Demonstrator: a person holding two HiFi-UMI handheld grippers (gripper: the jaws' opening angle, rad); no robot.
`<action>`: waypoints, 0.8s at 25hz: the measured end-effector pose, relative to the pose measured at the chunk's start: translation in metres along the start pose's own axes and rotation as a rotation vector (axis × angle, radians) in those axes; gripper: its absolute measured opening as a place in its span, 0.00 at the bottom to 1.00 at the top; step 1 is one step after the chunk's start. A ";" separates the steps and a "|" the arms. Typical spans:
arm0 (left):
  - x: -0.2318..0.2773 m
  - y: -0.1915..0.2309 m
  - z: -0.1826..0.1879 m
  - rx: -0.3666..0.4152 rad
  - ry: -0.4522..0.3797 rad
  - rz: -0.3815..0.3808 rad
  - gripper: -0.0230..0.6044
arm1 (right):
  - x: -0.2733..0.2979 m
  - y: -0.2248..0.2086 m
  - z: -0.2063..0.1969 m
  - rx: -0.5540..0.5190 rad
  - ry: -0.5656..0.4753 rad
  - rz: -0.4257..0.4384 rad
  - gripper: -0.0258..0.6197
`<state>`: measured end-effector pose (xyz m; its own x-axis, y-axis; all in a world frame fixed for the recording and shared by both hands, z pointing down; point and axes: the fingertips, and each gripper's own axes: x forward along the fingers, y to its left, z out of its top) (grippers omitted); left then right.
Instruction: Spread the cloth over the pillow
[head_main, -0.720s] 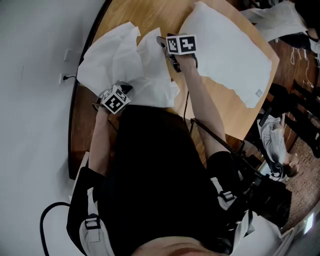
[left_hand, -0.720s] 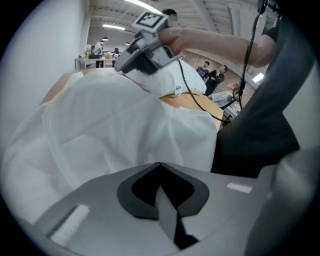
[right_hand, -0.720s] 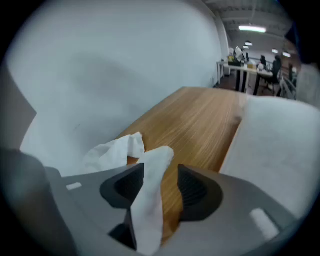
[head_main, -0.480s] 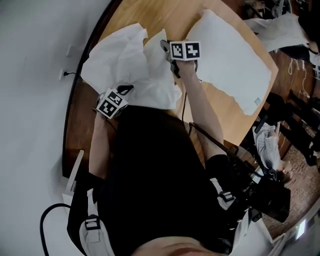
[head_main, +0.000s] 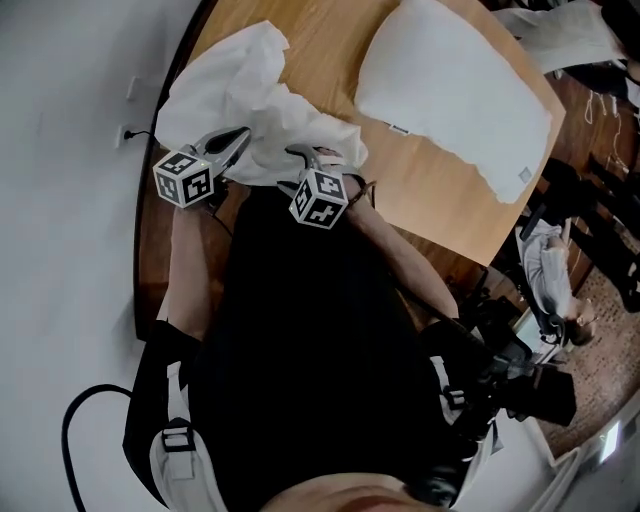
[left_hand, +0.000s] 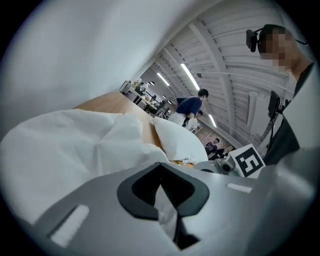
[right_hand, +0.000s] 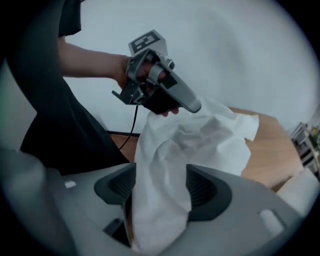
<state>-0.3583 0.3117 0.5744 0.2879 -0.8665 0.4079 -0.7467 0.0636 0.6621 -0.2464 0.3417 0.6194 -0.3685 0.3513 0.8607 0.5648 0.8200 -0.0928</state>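
Left gripper (left_hand: 163, 199): jaws together, pinching a thin edge of the cloth (head_main: 250, 90). Right gripper (right_hand: 160, 196): jaws wide apart, a cloth bunch hanging loosely between them. Pillow (head_main: 460, 90): bare, beyond and right of the right gripper. Spreading apparently not yet begun.

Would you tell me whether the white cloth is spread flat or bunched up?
Bunched up: the cloth is crumpled in a heap beside the pillow, not over it.

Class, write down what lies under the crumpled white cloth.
The cloth rests on the wooden table, whose bare top shows beside it. The pillow lies apart, not under it. Anything beneath its folds is covered.
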 end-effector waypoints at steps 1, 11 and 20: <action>0.002 0.000 -0.004 -0.001 0.012 0.006 0.04 | -0.006 0.000 -0.006 0.038 -0.003 0.007 0.54; -0.012 0.013 -0.017 -0.048 -0.026 0.124 0.04 | -0.015 -0.038 0.035 -0.359 0.050 -0.081 0.28; -0.051 0.008 -0.024 -0.083 -0.132 0.160 0.04 | 0.033 -0.018 0.027 -0.492 0.202 0.010 0.07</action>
<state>-0.3640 0.3688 0.5738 0.0850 -0.8989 0.4298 -0.7232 0.2411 0.6472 -0.2889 0.3507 0.6358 -0.2395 0.2243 0.9446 0.8650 0.4912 0.1027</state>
